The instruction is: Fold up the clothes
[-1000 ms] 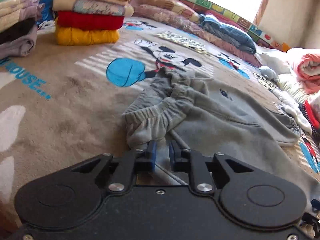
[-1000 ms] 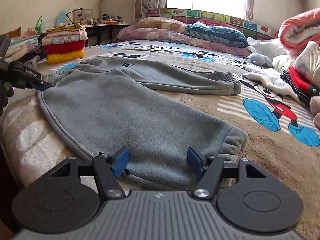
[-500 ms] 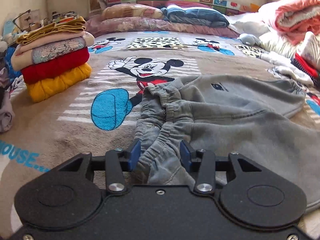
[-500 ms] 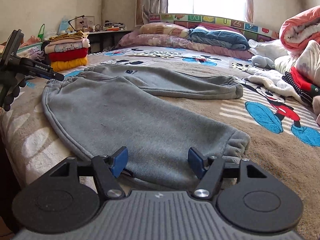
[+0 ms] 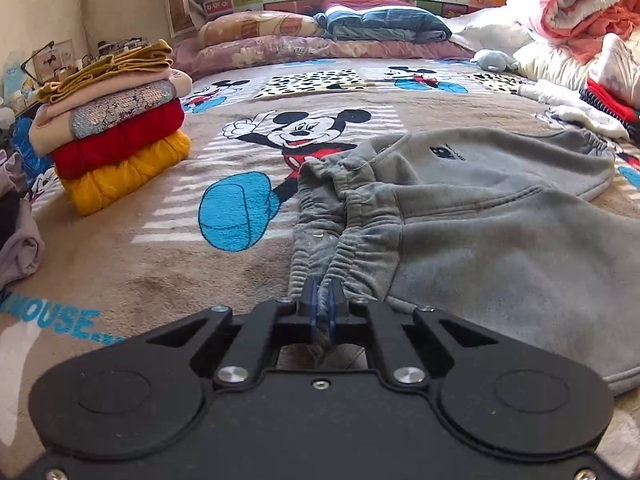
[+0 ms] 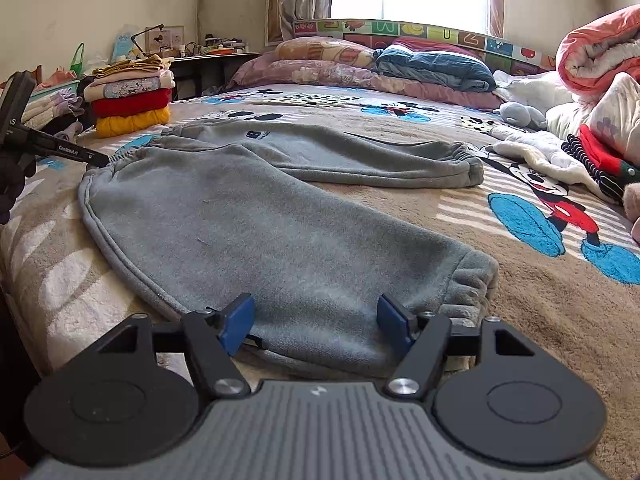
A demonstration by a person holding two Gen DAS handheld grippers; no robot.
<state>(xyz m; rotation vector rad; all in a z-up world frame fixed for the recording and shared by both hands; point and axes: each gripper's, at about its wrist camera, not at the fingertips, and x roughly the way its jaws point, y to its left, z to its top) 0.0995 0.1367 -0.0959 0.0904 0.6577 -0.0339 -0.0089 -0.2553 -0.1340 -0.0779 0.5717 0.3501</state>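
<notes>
Grey sweatpants [image 6: 256, 216] lie spread on the Mickey Mouse blanket, legs apart, waistband at the left. In the left wrist view the gathered waistband [image 5: 344, 216] runs away from my left gripper [image 5: 322, 304], which is shut on its near edge. The left gripper also shows at the far left of the right wrist view [image 6: 100, 158], at the waistband. My right gripper [image 6: 316, 322] is open, its blue pads either side of the near leg, close to the cuff [image 6: 476, 280].
A stack of folded clothes [image 5: 116, 128] stands at the left of the bed, with more folded piles beyond it. Pillows [image 6: 360, 68] line the headboard. Loose clothes and a rolled orange blanket [image 6: 600, 52] crowd the right side.
My left gripper opened over the waistband, then closed on it. The view swung from the bed's left side toward the headboard. The right gripper stayed open over the near leg.
</notes>
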